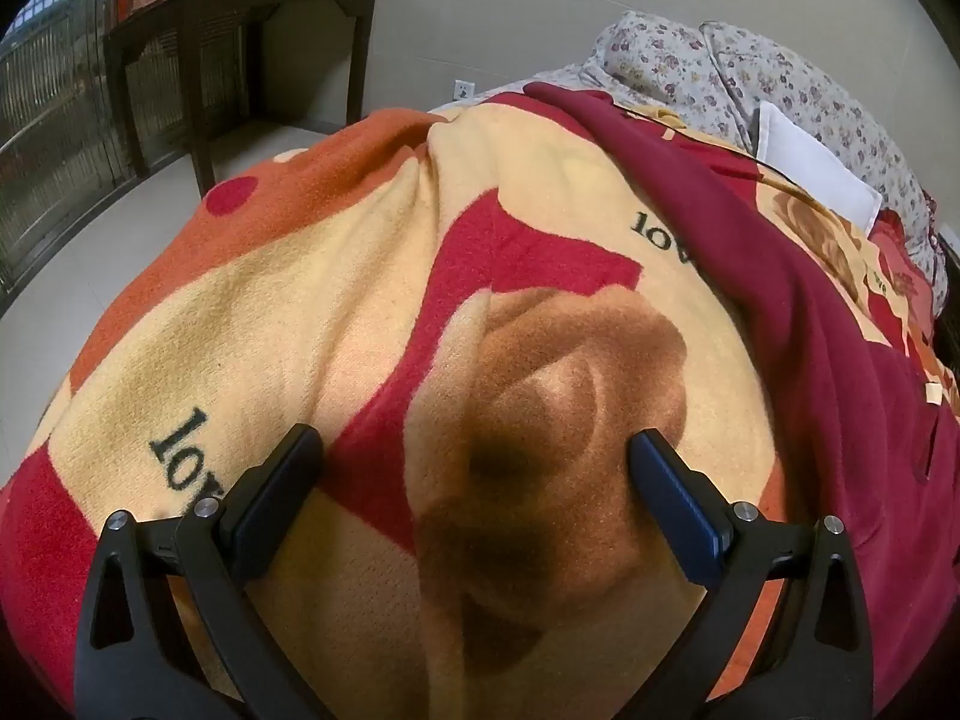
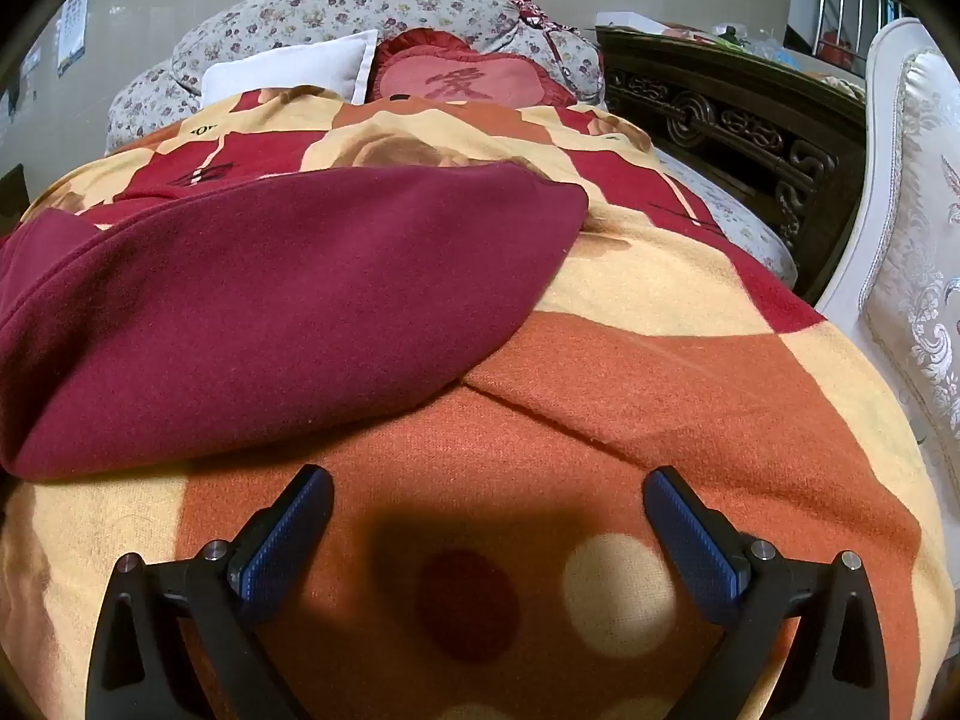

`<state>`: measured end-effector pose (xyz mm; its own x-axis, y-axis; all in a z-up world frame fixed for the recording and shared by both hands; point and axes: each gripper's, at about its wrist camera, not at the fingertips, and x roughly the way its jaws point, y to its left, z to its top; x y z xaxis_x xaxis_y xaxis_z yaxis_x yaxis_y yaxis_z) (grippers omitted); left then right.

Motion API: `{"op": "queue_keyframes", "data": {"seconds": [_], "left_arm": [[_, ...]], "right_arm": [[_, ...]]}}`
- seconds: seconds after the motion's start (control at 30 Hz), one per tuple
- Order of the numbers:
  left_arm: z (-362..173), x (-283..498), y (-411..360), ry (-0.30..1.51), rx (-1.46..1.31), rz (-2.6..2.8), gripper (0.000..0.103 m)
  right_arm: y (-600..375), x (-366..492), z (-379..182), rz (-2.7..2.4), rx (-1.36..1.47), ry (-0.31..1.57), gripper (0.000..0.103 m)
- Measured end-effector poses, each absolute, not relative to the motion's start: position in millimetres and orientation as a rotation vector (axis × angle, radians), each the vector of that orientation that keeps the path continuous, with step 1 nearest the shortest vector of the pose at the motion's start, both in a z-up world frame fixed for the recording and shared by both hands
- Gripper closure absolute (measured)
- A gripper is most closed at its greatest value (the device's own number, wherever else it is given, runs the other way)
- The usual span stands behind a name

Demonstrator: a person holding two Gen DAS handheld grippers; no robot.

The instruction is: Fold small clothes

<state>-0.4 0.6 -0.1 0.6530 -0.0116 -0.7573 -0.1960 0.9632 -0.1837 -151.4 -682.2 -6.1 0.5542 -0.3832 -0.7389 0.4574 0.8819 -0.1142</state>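
Bed: a fleece blanket (image 1: 360,276) in cream, red and orange, printed with roses and the word "love", is covering it and filling both views.
Garment: a maroon fleece garment (image 2: 270,300) is lying flat on the blanket, to the right in the left wrist view (image 1: 810,312) and ahead-left in the right wrist view.
Pillows: floral pillows (image 2: 336,18), a white pillow (image 2: 288,72) and a red heart cushion (image 2: 468,81) are resting at the bed's head.
Left gripper (image 1: 477,447): is hovering over a printed rose, jaws wide apart, holding nothing.
Right gripper (image 2: 487,485): is hovering over the orange patch near the garment's edge, jaws wide apart, holding nothing.
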Motion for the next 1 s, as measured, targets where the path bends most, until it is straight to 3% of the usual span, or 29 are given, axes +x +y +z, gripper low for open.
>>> {"op": "queue_keyframes", "data": {"seconds": [1.0], "left_arm": [[2,-3,-14,0.913,-0.163,0.14,0.0]], "right_arm": [[-683,-153,-5,-0.497,0.095,0.838,0.0]]}}
